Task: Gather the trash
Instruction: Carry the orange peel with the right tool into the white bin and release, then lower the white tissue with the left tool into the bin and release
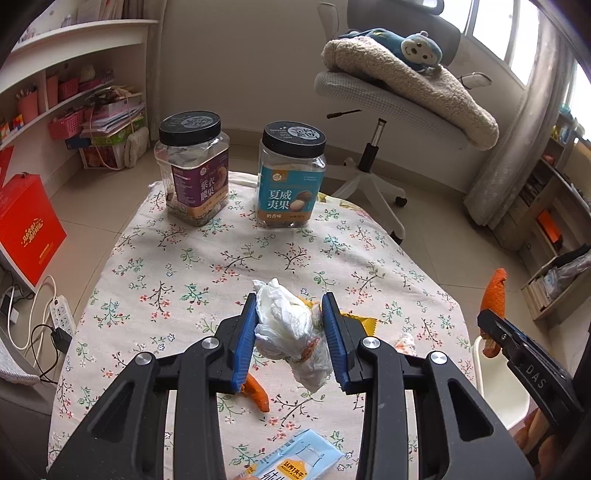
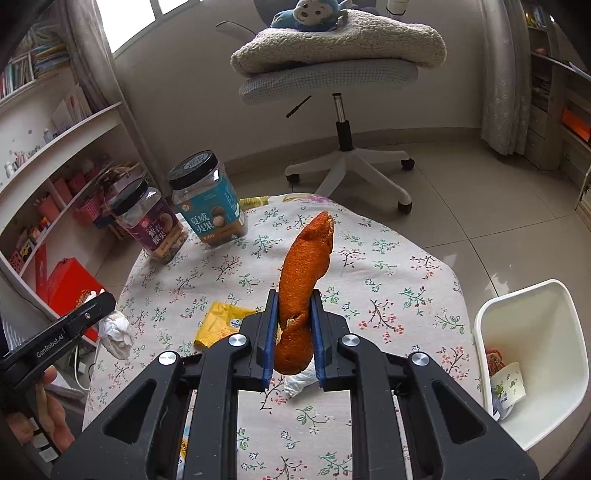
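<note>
The table (image 1: pixel 155 258) is covered with a cream floral cloth and stands on a tiled floor. Beyond its far edge is an office chair (image 2: pixel 332 79) carrying a folded fleece blanket (image 2: pixel 343 40) and a blue plush monkey (image 2: pixel 306 13). A white bin (image 2: pixel 532 354) sits on the floor by the table's right edge; it holds a paper cup (image 2: pixel 508 384) and some crumpled waste.

Two black-lidded plastic jars stand upright at the far left of the table, close together: a purple-labelled jar (image 1: pixel 195 166) and a teal-labelled jar (image 1: pixel 291 177).

The left gripper (image 1: pixel 290 328) is clamped on a crumpled white tissue wad (image 1: pixel 288 328), its blue pads pressing both sides, with the wad held clear above the cloth. The right gripper (image 2: pixel 293 328) is clamped on a long strip of orange peel (image 2: pixel 304 280), which stands up between the pads and leans towards the far side.

Loose items on the cloth: a yellow wrapper (image 2: pixel 221 323) near the middle, a light blue packet (image 1: pixel 299 459) at the near edge, a second piece of orange peel (image 1: pixel 258 397) below the left gripper, and a small white tissue scrap (image 2: pixel 299 382) below the right gripper.
</note>
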The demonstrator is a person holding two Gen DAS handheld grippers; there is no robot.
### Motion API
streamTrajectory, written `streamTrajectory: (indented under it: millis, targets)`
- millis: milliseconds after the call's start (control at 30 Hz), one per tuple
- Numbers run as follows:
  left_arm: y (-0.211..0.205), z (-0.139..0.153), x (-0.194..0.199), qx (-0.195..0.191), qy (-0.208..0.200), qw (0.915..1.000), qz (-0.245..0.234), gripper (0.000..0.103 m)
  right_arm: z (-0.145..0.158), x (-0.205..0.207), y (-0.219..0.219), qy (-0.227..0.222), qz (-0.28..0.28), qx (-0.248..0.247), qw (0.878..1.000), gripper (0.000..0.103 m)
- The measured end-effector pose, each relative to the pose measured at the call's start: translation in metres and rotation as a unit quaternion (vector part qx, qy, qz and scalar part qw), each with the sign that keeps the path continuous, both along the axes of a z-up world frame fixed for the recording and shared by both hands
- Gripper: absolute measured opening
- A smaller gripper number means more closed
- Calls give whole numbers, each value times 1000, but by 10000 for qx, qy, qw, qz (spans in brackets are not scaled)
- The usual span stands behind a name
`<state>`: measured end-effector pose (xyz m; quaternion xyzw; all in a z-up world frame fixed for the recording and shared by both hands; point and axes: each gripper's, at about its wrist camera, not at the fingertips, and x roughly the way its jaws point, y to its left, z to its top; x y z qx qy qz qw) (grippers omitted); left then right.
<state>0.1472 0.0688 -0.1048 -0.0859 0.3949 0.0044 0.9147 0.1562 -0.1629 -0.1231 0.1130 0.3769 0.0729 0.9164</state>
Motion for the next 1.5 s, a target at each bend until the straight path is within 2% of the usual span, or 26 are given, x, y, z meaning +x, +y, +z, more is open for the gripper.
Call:
streamTrajectory:
  millis: [367, 800, 1100, 1167, 1233, 1267, 1300, 1500]
  targets:
    - [-46, 6, 0, 43, -72, 9995, -313, 35, 11, -18, -35, -150, -323, -107, 9993, 16]
    - [-110, 5, -5, 185, -71, 9967, -790, 35, 16, -42, -108, -121, -943, -115, 9954, 16]
    - [-170, 2, -12, 256, -79, 9915, -1273, 35, 13, -60, -167, 6, -1493, -28, 9888, 17]
    - [-185, 1, -13, 256, -74, 9899, -1393, 35, 13, -67, -183, 0, -1656, 17, 9862, 20]
    - [-200, 1, -15, 242, -75, 9880, -1523, 35, 15, -73, -197, -35, -1824, 39, 9832, 31]
    - [-208, 0, -16, 244, -81, 9869, -1591, 35, 16, -77, -205, -78, -1922, 53, 9813, 42]
    - [-216, 0, -17, 252, -82, 9858, -1658, 35, 18, -81, -213, -108, -2021, 58, 9793, 46]
    - [-264, -9, -24, 234, -29, 9799, -1983, 35, 17, -103, -259, -127, -2524, 204, 9673, 58]
